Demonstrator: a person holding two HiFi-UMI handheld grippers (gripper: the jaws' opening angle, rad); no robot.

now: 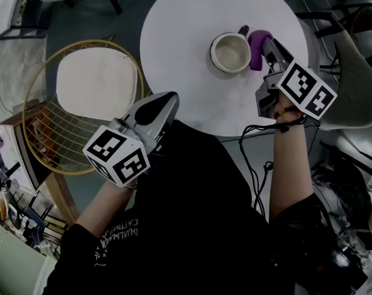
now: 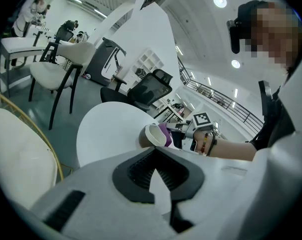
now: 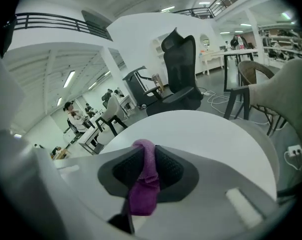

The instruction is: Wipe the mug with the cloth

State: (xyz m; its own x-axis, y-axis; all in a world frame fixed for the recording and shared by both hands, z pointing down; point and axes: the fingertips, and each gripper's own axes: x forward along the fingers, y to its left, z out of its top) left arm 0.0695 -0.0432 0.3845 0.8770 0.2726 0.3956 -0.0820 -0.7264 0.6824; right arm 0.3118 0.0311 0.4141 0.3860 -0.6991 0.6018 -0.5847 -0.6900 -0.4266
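**Q.** Where is the mug (image 1: 230, 52) located?

**A.** It is shown upright on the round white table (image 1: 186, 17), on the right part of the top. Its mouth is turned up and its handle is pointed away from the person.

**Q.** How is the cloth (image 1: 257, 45) held?

**A.** The purple cloth is clamped between the jaws of the right gripper (image 1: 267, 43). In the right gripper view a fold is seen squeezed between the two dark pads, with the loose end bunched nearer the camera. In the head view the cloth is set just beside the mug's right side, by the handle. Whether contact is made cannot be told.

**Q.** And the left gripper (image 1: 165, 99)?

**A.** It is held at the near left edge of the table, well apart from the mug. In the left gripper view its jaws are seen drawn together at the tips, with nothing gripped between them. The mug and cloth are seen beyond them, across the table.

**Q.** What is shown around the table?

**A.** A gold wire chair (image 1: 44, 112) with a white cushion is placed to the left and a grey chair (image 1: 358, 72) to the right. A black cable (image 1: 253, 165) is seen below the right gripper.
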